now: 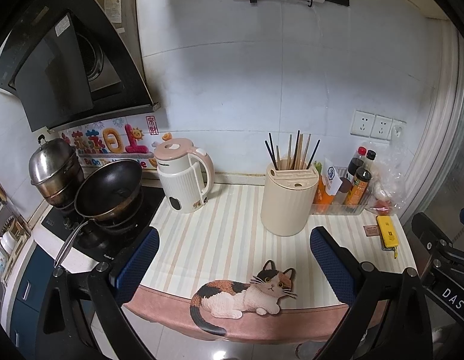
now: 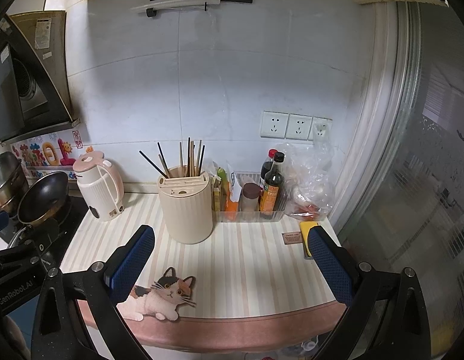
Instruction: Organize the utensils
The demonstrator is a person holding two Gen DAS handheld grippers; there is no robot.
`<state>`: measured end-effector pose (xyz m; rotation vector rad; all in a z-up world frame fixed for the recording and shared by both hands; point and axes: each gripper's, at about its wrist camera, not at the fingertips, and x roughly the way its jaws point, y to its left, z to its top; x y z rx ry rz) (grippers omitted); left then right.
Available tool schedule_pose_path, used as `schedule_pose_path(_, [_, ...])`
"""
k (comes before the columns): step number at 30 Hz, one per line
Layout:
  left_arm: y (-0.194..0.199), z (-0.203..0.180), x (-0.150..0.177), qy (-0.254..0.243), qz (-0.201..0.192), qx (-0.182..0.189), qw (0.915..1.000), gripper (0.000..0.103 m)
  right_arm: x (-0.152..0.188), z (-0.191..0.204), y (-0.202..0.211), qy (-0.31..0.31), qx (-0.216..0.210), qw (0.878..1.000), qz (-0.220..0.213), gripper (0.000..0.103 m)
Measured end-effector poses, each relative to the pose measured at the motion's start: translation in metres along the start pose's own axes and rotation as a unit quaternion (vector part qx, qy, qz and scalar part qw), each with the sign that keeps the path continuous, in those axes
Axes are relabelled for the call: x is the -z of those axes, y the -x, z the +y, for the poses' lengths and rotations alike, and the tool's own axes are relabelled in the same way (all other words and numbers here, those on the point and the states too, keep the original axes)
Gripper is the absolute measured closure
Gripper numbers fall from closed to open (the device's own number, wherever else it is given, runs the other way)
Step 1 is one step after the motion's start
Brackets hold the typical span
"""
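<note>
Chopsticks (image 1: 292,153) are what I take the task to mean, and every one I can find stands upright in the holder (image 1: 287,201); none lies loose on the mat (image 1: 220,228).

Nearest to me, both claws are held above the front edge of the counter. My left claw (image 1: 234,262) has its pads wide apart with nothing between them; under it and a little ahead is the cat figure (image 1: 247,294) on the mat's hem. My right claw (image 2: 230,265) is just as wide and just as bare, and its right pad hides part of a yellow box (image 2: 307,228).

Ahead of both claws is striped mat, then the holder. It is ahead and slightly right of the left claw, ahead and slightly left of the right. The sticks lean at mixed angles in its rear slot, dark ones and pale ones together. Right of it is a tray of bottles (image 2: 271,192) and a plastic bag (image 2: 310,180); left of it a kettle (image 1: 185,180), then pans (image 1: 109,189) on the stove.

As for the step, I judge the scene fits two readings: sticks already gathered into the holder, or a set about to be sorted by colour. I cannot count them or pair them; they are too thin and crowded at this range. So I would hold both claws clear and look closer.
</note>
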<state>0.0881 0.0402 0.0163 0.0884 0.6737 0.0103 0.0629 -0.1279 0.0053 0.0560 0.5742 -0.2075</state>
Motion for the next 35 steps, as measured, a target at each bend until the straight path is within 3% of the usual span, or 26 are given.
schedule_pose_path(35, [-0.0006,-0.0013,-0.0051,-0.001,-0.004,0.002,1.0,0.0,-0.0053,0.0033,0.0017,0.0,0.002,1.0,-0.006,0.0])
